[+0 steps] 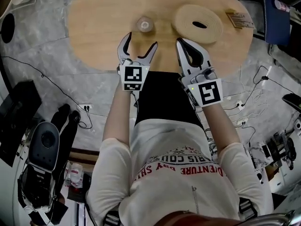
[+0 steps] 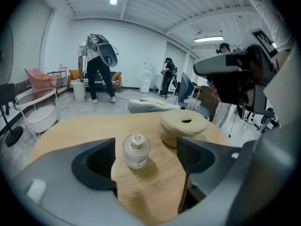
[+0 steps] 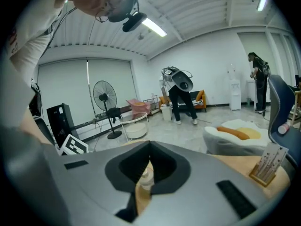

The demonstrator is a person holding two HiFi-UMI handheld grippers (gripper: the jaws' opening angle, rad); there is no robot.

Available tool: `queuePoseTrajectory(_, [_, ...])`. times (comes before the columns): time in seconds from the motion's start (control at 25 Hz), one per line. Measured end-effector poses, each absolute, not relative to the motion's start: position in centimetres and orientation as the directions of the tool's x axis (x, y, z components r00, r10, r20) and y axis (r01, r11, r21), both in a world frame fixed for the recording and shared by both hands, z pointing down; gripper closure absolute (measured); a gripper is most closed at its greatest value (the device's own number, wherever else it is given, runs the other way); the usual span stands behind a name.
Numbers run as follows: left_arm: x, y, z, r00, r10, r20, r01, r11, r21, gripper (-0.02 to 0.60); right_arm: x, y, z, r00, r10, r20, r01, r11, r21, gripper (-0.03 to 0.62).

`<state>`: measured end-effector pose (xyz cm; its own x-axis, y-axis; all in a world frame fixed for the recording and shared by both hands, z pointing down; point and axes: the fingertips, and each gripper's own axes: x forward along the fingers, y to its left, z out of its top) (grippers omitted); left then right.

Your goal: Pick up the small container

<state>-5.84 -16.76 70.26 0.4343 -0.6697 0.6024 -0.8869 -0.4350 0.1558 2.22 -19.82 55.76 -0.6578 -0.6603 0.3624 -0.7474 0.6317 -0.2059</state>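
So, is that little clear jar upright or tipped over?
Upright: the small container stands on its base on the table, cap on top.

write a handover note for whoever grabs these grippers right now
Left gripper: open, empty, aimed at the container, which stands just beyond its tips.
Right gripper: shut, empty, beside the left one.
Container: upright on the table, untouched, with a round pad to its right.
Done: approach only.
To do: bring the left jaws around the container, close, lift.
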Motion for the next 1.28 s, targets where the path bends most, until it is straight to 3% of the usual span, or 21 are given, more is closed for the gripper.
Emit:
queuePoseTrajectory(0.24, [-5.4, -18.7, 75.8, 0.418, -0.673, 0.610, -0.885, -0.453, 0.108, 0.158, 2.6, -20.6, 60.7, -0.638, -0.648, 0.416, -0.759, 0.620, -0.199, 0.598])
queuePoseTrajectory(0.88, [-2.4, -22.4, 80.5, 0.477, -0.657, 0.584, -0.800, -0.600, -0.022, 0.158, 2.8, -21.4, 65.1, -0.608, -0.662, 0.439, -0.789, 0.565, -0.240, 0.598])
queuePoseTrajectory(1.08, [-2.5, -22.9, 80.6, 0.456, -0.670, 0.585, -0.805, -0.591, -0.049, 0.229, 3.2, -20.9, 65.7, -0.600, -0.662, 0.449, -0.795, 0.556, -0.244, 0.598])
queuePoseTrajectory(1.28, [-2.8, -23.9, 80.4, 0.425, -0.695, 0.579, -0.835, -0.549, -0.046, 0.238, 3.4, -21.0, 66.3, -0.588, -0.662, 0.465, -0.803, 0.543, -0.243, 0.598])
